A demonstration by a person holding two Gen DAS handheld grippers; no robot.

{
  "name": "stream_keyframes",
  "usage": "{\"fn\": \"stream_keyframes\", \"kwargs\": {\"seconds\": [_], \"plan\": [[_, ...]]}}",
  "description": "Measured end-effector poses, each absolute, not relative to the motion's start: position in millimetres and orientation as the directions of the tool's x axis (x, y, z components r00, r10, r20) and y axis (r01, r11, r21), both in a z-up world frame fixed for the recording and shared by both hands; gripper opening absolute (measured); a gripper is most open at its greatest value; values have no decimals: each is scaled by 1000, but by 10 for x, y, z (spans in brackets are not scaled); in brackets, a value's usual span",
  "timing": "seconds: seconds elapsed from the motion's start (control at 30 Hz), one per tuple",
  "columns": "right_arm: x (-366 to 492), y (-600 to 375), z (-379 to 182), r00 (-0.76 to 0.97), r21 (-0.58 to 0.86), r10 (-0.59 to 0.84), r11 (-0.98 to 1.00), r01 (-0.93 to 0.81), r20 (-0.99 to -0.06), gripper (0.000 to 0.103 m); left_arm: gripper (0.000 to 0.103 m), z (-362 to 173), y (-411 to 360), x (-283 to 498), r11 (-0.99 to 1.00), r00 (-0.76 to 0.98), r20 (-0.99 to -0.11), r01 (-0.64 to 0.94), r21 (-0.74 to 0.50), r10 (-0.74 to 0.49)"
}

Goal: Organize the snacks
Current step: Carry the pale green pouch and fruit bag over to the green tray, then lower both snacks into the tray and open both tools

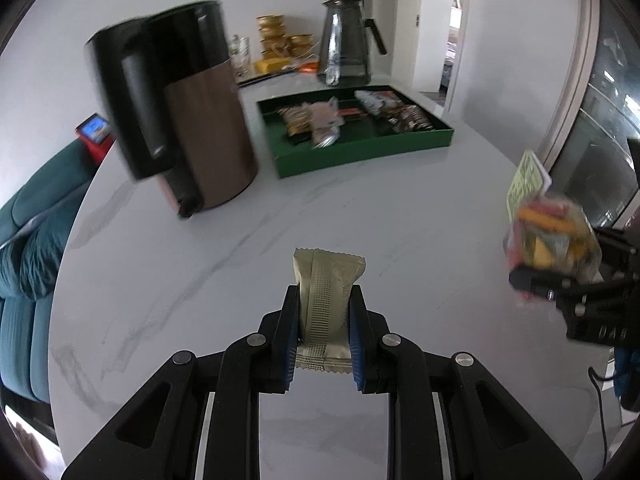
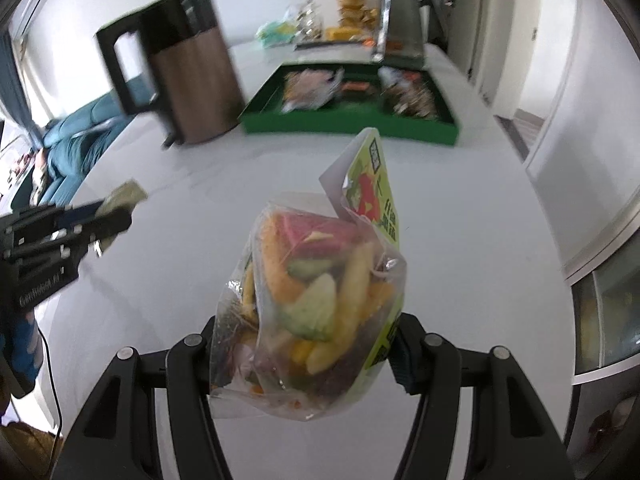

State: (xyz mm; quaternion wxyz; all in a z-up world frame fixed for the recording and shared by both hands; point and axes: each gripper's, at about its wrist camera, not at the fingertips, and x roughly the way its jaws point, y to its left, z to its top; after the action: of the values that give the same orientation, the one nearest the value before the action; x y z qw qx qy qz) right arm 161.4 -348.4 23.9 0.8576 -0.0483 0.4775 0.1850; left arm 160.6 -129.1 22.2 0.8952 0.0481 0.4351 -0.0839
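My left gripper point(image 1: 325, 300) is shut on a small gold-green snack packet point(image 1: 326, 296) and holds it above the white marble table point(image 1: 240, 240). My right gripper point(image 2: 308, 336) is shut on a clear bag of mixed vegetable crisps point(image 2: 316, 292) with a green label, also held above the table. The bag and right gripper show at the right edge of the left wrist view point(image 1: 552, 244). The left gripper with its packet shows at the left of the right wrist view point(image 2: 72, 232). A green tray point(image 1: 360, 156) holding several wrapped snacks lies farther back on the table; it also shows in the right wrist view point(image 2: 352, 124).
A black and wood-grain kettle point(image 1: 180, 108) stands left of the tray. A glass jug point(image 1: 346, 44), gold tins point(image 1: 276, 40) and other items sit at the back. A teal sofa point(image 1: 36, 240) is beyond the table's left edge.
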Motion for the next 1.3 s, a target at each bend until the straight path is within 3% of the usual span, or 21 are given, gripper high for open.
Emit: {"fn": "stream_keyframes", "kwargs": {"seconds": [0.33, 0.7, 1.0, 1.3], "plan": [[2287, -3757, 659, 596, 77, 272, 940, -332, -756, 29, 19, 436, -1674, 2109, 978, 648, -753, 205, 26, -115], [3448, -3771, 855, 683, 66, 283, 943, -327, -674, 29, 19, 759, -1948, 3311, 994, 716, -696, 108, 37, -52], [4225, -3548, 526, 685, 12, 254, 942, -337, -683, 30, 19, 465, -2020, 4133, 997, 715, -698, 9, 74, 46], [4472, -3364, 193, 671, -34, 236, 931, -363, -703, 30, 19, 40, -2123, 4292, 992, 670, -738, 15, 129, 86]]}}
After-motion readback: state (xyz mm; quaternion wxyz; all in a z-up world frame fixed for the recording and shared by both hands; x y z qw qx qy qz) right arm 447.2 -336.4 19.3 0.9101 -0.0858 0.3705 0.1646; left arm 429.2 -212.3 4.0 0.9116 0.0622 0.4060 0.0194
